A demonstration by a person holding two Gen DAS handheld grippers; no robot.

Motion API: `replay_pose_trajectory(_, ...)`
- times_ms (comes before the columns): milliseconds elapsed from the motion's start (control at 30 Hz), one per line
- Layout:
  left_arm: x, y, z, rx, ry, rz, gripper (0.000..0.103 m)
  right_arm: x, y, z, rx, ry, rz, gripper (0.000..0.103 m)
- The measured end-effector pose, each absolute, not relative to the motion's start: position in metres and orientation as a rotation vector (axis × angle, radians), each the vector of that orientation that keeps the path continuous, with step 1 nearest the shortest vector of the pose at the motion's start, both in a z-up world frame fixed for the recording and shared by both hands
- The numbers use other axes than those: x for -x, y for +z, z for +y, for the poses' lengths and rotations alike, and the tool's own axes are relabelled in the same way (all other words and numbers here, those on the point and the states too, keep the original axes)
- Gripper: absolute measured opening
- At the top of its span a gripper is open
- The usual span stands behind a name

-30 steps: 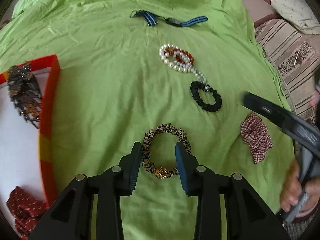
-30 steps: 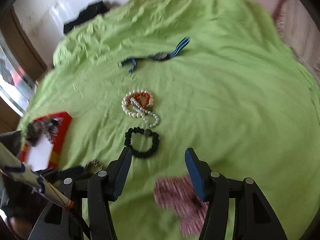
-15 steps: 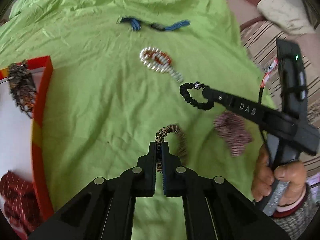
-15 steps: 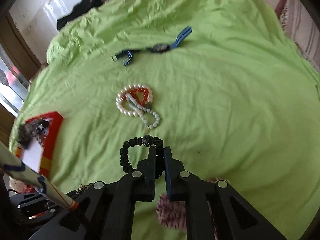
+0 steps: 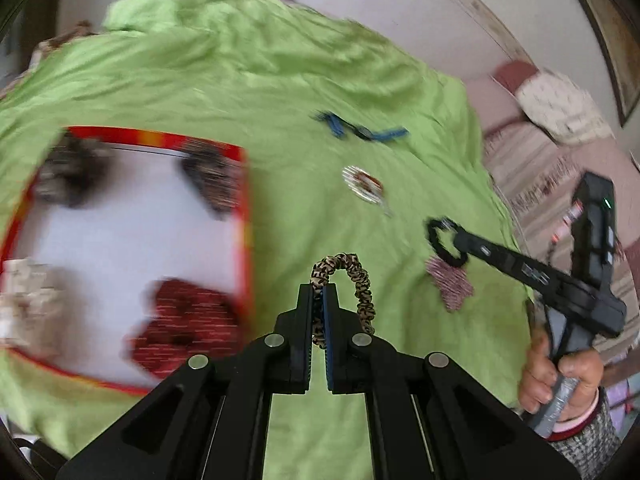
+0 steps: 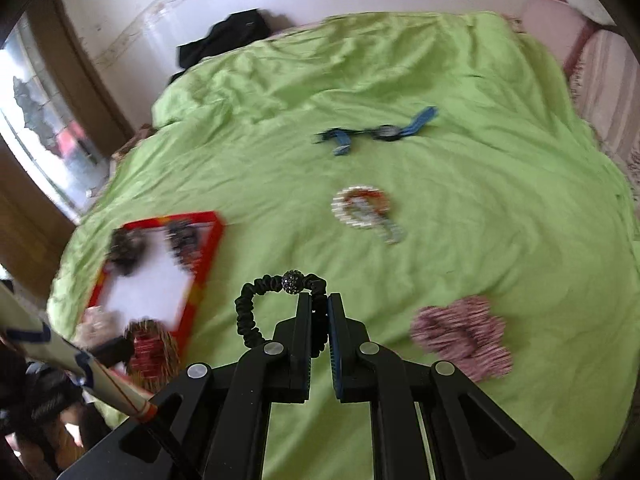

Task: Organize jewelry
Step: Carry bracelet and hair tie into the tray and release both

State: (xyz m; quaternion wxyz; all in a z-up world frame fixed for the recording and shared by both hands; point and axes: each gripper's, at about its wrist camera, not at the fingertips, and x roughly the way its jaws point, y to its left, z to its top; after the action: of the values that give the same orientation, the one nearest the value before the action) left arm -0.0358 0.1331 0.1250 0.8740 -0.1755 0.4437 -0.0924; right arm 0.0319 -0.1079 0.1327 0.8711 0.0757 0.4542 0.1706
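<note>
My left gripper (image 5: 319, 292) is shut on a leopard-print bracelet (image 5: 360, 280) and holds it above the green sheet, right of the red-rimmed white tray (image 5: 246, 216). My right gripper (image 6: 319, 300) is shut on a black bracelet (image 6: 256, 300) with a sparkly bead, lifted off the sheet; it also shows in the left wrist view (image 5: 444, 242). A pearl and orange bead necklace (image 6: 362, 208) and a blue-strapped watch (image 6: 380, 132) lie on the sheet further away. The tray (image 6: 208, 248) holds dark beaded pieces (image 5: 208, 176) and a red scrunchie (image 5: 180, 328).
A pink checked scrunchie (image 6: 464, 336) lies on the green sheet (image 6: 480, 200) at the right. A striped cushion (image 5: 532, 168) and a pillow (image 5: 560, 108) sit beyond the sheet's right edge. Dark cloth (image 6: 224, 40) lies by the far wall.
Both grippers closed on their bracelets and lifted them off the sheet. The left gripper has swung left so the tray now fills its view.
</note>
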Motion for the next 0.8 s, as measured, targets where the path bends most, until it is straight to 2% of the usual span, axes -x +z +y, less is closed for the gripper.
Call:
replay_pose_trajectory(200,0.047,0.135,0.227,0.395,-0.026,0.888,0.004,-0.022,0.142,-0.036,-0.118,0.464,0.96,0.008)
replay_pose_trajectory(433,0.029,0.106,0.325,0.451,0.165,0.932,0.004,-0.029,0.134,0.063,-0.053,0.571,0.988,0.008)
replay_pose_trajectory(800,0.006,0.066,0.371,0.435,0.263,1.025,0.005,-0.067,0.093,0.172,-0.03,0.631,1.051,0.009)
